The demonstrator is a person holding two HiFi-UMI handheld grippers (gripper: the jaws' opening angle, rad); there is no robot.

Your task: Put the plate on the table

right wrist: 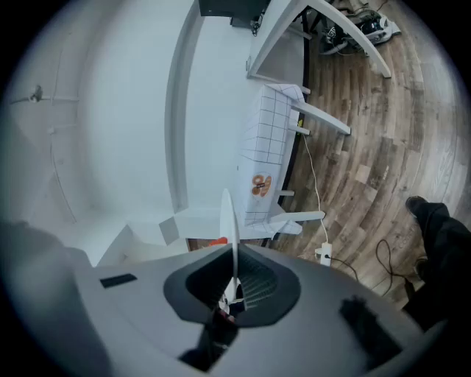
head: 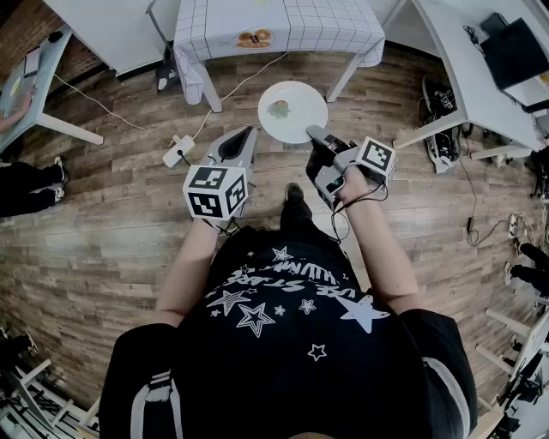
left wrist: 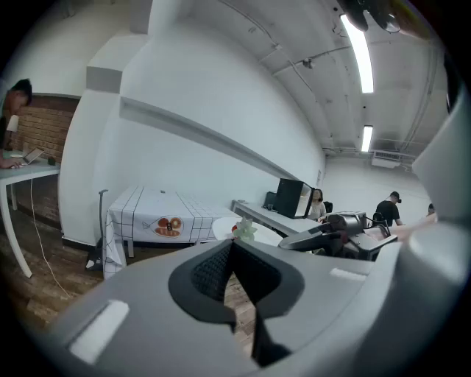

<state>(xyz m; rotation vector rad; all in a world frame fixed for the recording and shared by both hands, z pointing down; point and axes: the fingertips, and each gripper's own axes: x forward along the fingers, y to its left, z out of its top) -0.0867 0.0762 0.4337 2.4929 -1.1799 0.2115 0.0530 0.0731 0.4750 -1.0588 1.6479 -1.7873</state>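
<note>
The white plate (head: 292, 111) is up in the air over the wood floor (head: 111, 214), short of the checked-cloth table (head: 330, 30). The right claw (head: 314, 135) is clamped tight on its near rim. The left claw (head: 249, 130) is pinched together on nothing, just beside the plate.

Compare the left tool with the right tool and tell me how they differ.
The right tool is shut on the rim of the plate; the left tool is shut on nothing. The right tool is rolled onto its side, so its own view shows the floor at the right; the left tool sits upright. Both point toward the table.
</note>
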